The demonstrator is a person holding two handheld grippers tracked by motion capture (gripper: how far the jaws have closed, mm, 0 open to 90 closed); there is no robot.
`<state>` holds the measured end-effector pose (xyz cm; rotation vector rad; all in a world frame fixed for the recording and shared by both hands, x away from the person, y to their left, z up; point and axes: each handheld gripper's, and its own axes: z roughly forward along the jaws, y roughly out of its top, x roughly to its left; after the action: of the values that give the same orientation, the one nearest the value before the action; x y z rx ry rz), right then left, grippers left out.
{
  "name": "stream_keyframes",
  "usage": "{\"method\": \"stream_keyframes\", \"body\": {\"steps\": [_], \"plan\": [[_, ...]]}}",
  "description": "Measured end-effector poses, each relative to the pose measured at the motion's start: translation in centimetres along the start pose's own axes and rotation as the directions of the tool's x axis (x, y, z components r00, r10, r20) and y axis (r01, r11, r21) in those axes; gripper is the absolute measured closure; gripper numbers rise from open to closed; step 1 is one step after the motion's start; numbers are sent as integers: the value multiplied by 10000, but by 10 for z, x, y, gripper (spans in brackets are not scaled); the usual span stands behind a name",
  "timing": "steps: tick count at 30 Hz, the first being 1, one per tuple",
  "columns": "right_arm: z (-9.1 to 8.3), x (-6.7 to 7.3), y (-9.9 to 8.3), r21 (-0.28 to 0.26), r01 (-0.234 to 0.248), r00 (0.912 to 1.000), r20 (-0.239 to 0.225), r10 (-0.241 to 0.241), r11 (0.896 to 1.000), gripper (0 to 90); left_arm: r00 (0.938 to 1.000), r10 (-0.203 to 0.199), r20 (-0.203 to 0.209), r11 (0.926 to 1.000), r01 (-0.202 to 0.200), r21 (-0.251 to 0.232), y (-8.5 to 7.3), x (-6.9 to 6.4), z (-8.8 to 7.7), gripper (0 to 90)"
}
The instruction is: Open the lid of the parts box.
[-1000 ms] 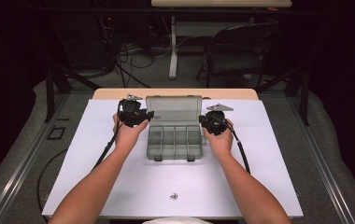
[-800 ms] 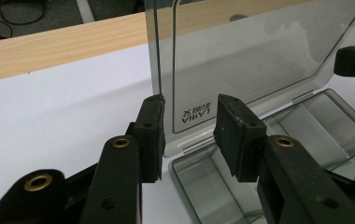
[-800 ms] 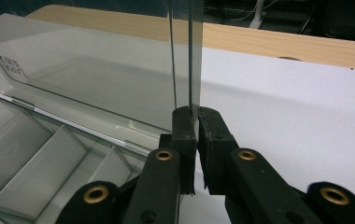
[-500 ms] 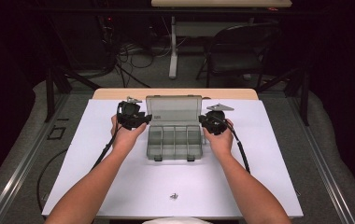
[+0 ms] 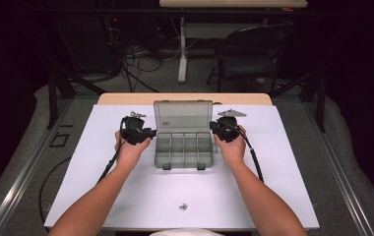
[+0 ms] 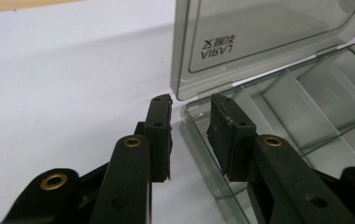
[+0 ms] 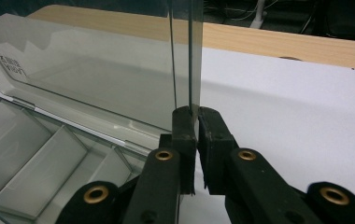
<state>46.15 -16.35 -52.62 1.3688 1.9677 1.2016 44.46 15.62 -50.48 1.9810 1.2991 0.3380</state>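
Lowered since the earlier frame: left tool (image 6: 189,135), jaws just closing, still parted, straddling the box (image 5: 183,147) wall at its left rear corner. Right tool (image 7: 197,140): clamped on the upright lid (image 7: 119,84) edge. Box sits mid-surface (image 5: 101,196), open, compartments empty.

Bright, evenly lit table; dark, dim surroundings.

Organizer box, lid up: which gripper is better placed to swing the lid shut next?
Right, probably. The right gripper is clamped on the side edge of the lid, so it can steer it. The left gripper has been closing, but its jaws are apart, straddling the box wall near the hinge corner, gripping nothing.
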Motion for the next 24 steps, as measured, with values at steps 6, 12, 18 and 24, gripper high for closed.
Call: {"method": "stream_keyframes", "body": {"steps": [6, 12, 18, 24], "plan": [[0, 0, 0, -5, -66, 10000, -20, 66, 10000, 855, 9994, -284, 199, 9991, 278, 314, -3, -2, 8, 743], [0, 0, 0, -1, -47, 10000, -30, 47, 10000, 855, 9975, -585, 405, 9969, 561, 560, -5, -2, 15, 792], [0, 0, 0, -25, -34, 10000, -37, 34, 10000, 855, 9968, -695, 401, 9956, 668, 657, -6, -1, 18, 824], [0, 0, -1, -32, -48, 10000, -38, 47, 10000, 855, 9969, -662, 431, 9957, 632, 673, -6, 0, 19, 840]]}}
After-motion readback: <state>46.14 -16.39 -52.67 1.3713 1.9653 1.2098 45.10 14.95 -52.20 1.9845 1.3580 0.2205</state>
